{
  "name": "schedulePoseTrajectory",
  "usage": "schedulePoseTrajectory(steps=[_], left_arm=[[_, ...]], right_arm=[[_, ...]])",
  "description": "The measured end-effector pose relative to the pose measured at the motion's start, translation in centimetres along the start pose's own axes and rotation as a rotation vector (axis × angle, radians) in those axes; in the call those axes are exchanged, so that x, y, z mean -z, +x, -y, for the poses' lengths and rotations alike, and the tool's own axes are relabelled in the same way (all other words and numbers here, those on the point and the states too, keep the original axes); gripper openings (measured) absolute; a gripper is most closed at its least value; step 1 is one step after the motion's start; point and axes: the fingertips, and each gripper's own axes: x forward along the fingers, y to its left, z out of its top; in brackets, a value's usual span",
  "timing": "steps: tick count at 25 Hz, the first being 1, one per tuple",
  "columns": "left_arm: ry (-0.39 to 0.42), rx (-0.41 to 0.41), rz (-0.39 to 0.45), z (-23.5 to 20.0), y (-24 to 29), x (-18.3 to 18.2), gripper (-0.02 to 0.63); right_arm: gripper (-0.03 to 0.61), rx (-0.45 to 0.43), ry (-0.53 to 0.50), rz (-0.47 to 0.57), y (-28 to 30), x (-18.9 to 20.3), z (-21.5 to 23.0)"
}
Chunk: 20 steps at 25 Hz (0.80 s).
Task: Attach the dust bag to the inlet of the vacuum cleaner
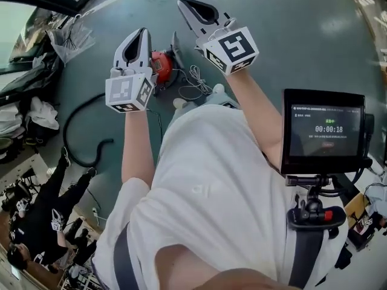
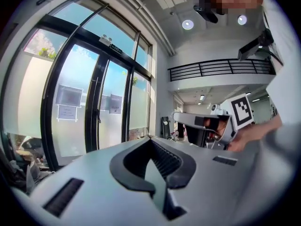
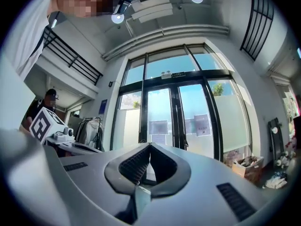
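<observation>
1. Your left gripper [image 2: 149, 138] has its jaws closed tip to tip, with nothing between them.
2. Your right gripper [image 3: 150, 145] is the same: the ribbed pads meet at the tip and hold nothing.
3. In the head view you hold both grippers up and out in front of you, the left gripper [image 1: 143, 32] lower and nearer, the right gripper [image 1: 183, 1] higher and further out. They are apart and touch nothing.
4. Each points at the glass doors [image 2: 80, 102], which also fill the right gripper view [image 3: 178, 112]. Each gripper view catches the other gripper at its edge, by its marker cube [image 2: 242, 110] [image 3: 44, 124].
5. The vacuum [image 1: 162, 63], red, sits on the floor [image 1: 290, 35] well below your grippers. In the head view it shows between them, partly hidden by the left one.
6. A white cord [image 1: 193, 77] lies loose just right of the vacuum, and a black hose [image 1: 75, 122] curls on the floor to its left.
7. I cannot pick out the dust bag in any view.
8. A screen [image 1: 323, 132] is mounted at your right side.
</observation>
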Motion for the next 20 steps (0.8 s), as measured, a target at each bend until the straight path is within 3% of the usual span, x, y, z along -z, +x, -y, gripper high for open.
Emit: schedulePoseTrajectory(steps=[4,6,10,13,20], left_arm=[[-0.116,0.006,0.014,-0.6,0.8,-2.2,0.006],[-0.153,0.046,0.024,-0.2,1.0,-2.9,0.006],[-0.127,0.109,0.063,0.8,1.3,-4.0,0.006],[-0.099,0.092,0.058,0.9,1.7,-4.0,0.006],[-0.072,0.045,0.037,0.7,1.5,-3.4,0.006]], right_arm=[[0.009,0.02,0.017,0.015,0.1,-0.9,0.4],[0.009,0.023,0.02,0.022,0.1,-1.2,0.2],[0.009,0.014,-0.006,0.047,0.4,-2.2,-0.1],[0.009,0.006,-0.052,0.071,0.8,-2.8,-0.2],[0.009,-0.002,-0.024,0.085,0.2,-3.1,0.0]])
